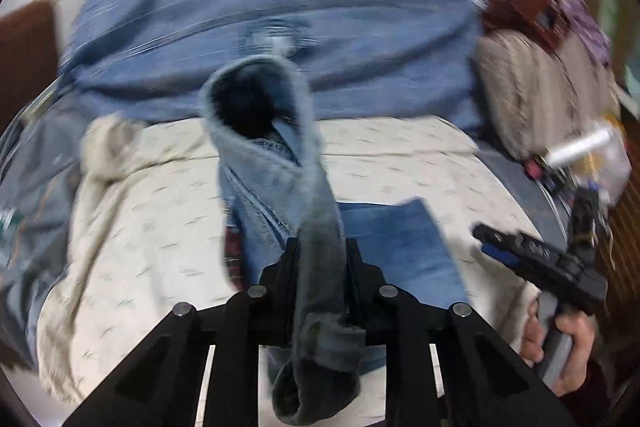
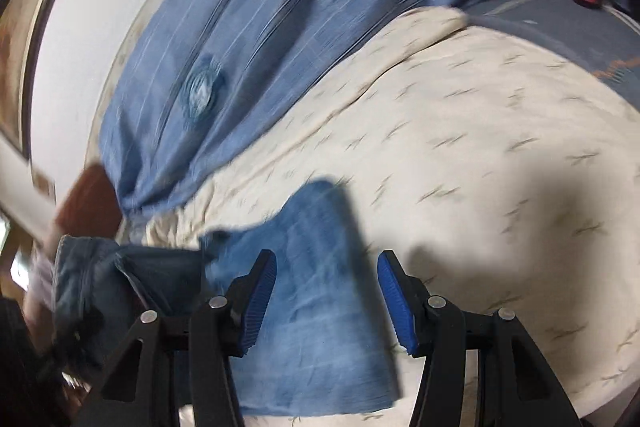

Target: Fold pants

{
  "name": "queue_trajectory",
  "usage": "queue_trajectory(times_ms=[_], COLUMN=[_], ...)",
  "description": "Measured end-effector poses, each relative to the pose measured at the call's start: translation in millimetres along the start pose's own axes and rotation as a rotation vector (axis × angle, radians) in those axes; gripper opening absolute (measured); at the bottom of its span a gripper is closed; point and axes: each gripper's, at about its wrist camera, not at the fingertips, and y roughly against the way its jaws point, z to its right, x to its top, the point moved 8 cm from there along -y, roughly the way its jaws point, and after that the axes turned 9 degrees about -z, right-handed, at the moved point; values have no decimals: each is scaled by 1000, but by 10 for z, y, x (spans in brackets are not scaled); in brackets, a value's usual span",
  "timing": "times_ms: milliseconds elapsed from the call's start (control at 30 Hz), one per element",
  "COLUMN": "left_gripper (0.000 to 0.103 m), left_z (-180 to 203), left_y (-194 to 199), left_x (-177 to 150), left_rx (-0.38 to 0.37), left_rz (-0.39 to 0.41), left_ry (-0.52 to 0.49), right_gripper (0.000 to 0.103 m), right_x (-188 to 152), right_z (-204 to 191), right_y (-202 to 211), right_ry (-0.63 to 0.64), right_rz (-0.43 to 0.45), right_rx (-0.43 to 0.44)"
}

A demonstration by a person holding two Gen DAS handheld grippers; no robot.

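Now my left tongs (image 1: 320, 255) pinch the jeans (image 1: 264, 163) hem; right tongs (image 2: 326, 301) hover half-wide, empty, so I should catch the other leg (image 2: 316, 291) before lifting further

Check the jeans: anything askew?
Yes. The left tool pinches a bunched, twisted strip of the jeans, one leg opening gaping, not a flat edge. The right tool hovers open, holding nothing.

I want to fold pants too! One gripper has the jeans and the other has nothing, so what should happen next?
Probably the open right gripper should close on the jeans leg lying flat beneath it on the cream bedspread. The left gripper already pinches a bunched part of the jeans, lifted off the bed, so a second hold would likely let the jeans be spread.
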Motion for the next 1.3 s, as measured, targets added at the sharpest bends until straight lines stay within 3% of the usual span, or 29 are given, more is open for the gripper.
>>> queue_trajectory(times_ms=[167, 233, 267, 300, 400, 467, 533, 600, 633, 700, 900, 1000, 1200, 1300], left_gripper=[18, 18, 18, 18, 18, 18, 22, 36, 47, 49, 49, 49, 49, 49], left_z=[779, 948, 1067, 1145, 1284, 1285, 1186, 938, 760, 487, -191, -202, -162, -131], left_y=[-557, -744, -838, -887, -883, -669, -446, -203, -146, -108, -445, -600, -750, -835], left_x=[29, 10, -17, -25, -98, -45, 76, 204, 265, 307, -72, -252, -300, -314], left_rx=[5, -53, -120, -140, -104, -128, -136, -107, -63, 9, 95, 97, 114, 105], left_rz=[-96, -130, -148, -153, -144, -86, -26, 33, 50, 57, -69, -105, -99, -122], left_ry=[-141, -145, -155, -165, -223, -233, -222, -197, -181, -153, -12, -1, -29, -72], right_gripper=[56, 56, 56, 56, 56, 56, 56, 59, 59, 59, 59, 59, 59, 60], right_x=[174, 215, 229, 248, 284, 283, 263, 229, 203, 146, -25, -43, 65, 129], right_z=[254, 363, 397, 424, 419, 386, 319, 200, 133, -41, -791, -1009, -923, -629], right_y=[181, 225, 237, 257, 271, 280, 274, 246, 223, 199, 331, 171, -474, -807], right_ry=[-102, -151, -174, -185, -185, -174, -151, -121, -106, -57, 168, 187, 68, -44], right_rz=[41, 46, 52, 57, 70, 68, 60, 42, 29, 20, 78, 25, -123, -174], right_rx=[37, 57, 69, 74, 78, 99, 127, 167, 186, 213, 413, 469, 394, 269])
